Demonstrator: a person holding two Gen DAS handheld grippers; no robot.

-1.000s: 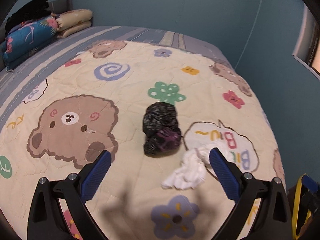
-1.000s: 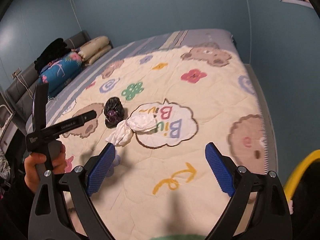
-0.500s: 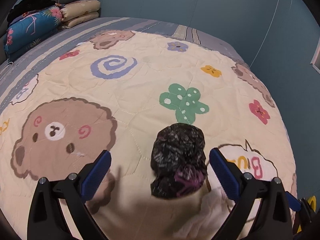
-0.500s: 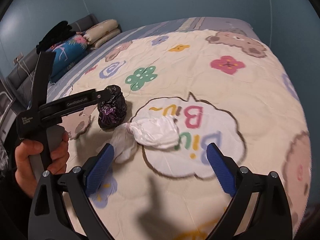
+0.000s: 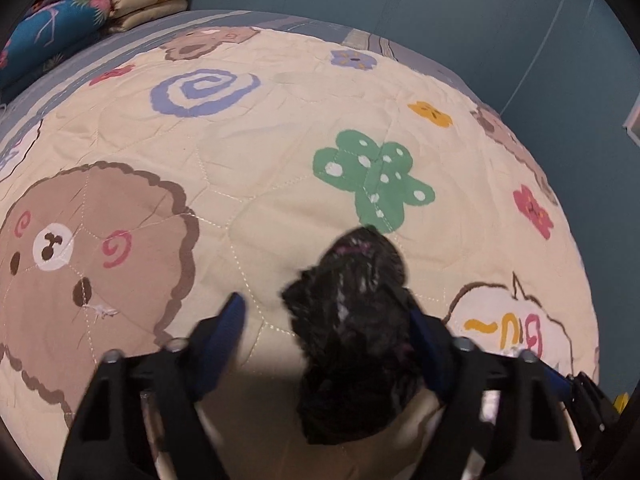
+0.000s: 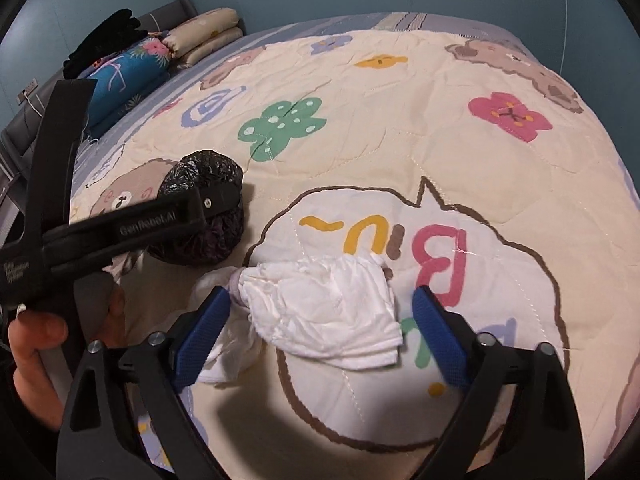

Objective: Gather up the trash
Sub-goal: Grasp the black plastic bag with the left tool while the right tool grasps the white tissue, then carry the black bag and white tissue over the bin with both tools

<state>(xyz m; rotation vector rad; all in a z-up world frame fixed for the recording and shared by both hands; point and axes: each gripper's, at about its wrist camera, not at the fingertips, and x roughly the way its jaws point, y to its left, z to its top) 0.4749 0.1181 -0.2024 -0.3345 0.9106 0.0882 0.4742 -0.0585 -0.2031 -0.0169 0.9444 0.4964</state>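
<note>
Left tool, black frame with ribbed blue pads, set wide around a crumpled black plastic bag; the bag's glossy, wrinkled film bulges into a lumpy, roughly oval mass with a purple tint near its top, lying on the quilt closer to the right-hand pad, whether touching it cannot be told, and clear of the other pad. In the right wrist view the same black bag sits partly behind the left tool's black arm, gripped by the person's left hand. Right tool, of like build, spread wide on either side of a crumpled white tissue; the soft, creased paper forms a loose fan with a twisted end pointing toward the black bag, and a second thin white wad lies under its left edge. Neither blue pad visibly presses the tissue. The quilt is cream, stitched in hexagonal seams, and printed with brown bears, a green dotted flower and a white speech bubble under the tissue. Folded pillows are stacked at the head of the bed.
</note>
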